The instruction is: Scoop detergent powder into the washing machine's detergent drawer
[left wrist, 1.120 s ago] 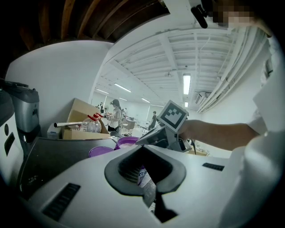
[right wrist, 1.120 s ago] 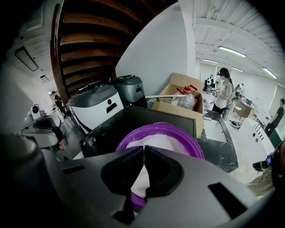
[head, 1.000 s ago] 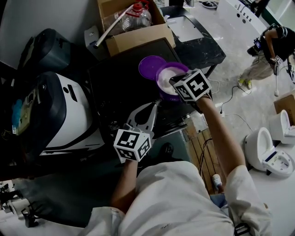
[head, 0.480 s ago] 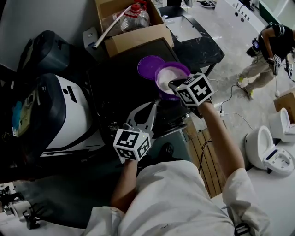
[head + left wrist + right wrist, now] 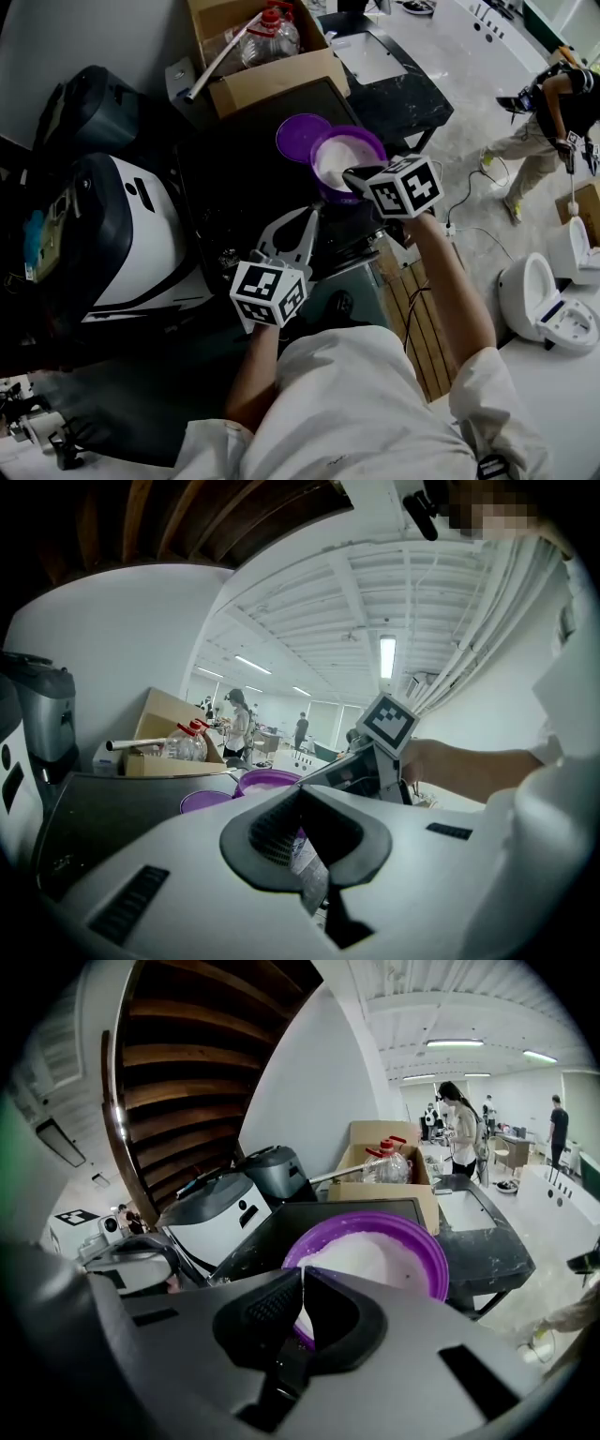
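Left tongs [image 5: 315, 212] hang over the dark tabletop [image 5: 234, 169], tips pressed together and pointing away from the person. Just ahead of them a purple lid [image 5: 302, 137] lies flat. Just to its right a round purple bowl [image 5: 370, 139] of white powder [image 5: 339, 161] stands upright, mouth up. Right tongs [image 5: 353, 174], narrowed to a slit, point at the bowl's near rim from its right.

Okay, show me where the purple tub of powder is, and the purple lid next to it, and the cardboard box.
purple tub [image 5: 358, 1219], right gripper view, on its far rim.
purple lid [image 5: 300, 137], head view, on the middle of its flat face.
cardboard box [image 5: 281, 80], head view, on its front wall.
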Motion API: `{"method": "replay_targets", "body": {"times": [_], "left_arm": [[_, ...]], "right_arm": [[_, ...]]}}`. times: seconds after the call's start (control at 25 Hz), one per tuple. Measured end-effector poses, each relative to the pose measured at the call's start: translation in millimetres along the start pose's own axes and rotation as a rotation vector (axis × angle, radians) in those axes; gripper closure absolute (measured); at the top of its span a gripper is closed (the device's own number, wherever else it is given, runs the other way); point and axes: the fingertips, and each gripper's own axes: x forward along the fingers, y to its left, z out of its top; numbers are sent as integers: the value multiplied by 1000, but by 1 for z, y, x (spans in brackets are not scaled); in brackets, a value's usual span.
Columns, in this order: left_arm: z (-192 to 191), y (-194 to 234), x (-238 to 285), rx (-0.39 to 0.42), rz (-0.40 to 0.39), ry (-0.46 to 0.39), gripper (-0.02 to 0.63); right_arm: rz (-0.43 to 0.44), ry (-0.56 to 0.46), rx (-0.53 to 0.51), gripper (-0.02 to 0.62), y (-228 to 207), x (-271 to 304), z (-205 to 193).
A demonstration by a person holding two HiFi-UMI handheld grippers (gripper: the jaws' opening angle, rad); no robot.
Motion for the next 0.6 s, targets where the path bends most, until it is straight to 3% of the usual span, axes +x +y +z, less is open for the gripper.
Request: {"method": "replay_targets", "body": {"times": [0.28, 0.6], "left_arm": [[1, 1, 0, 3, 0, 2, 588], [0, -2, 0, 9, 3, 4, 588]], "right_arm": [[68, -78, 157, 584, -4, -7, 0], [88, -180, 288, 584, -18, -23, 3]]}}
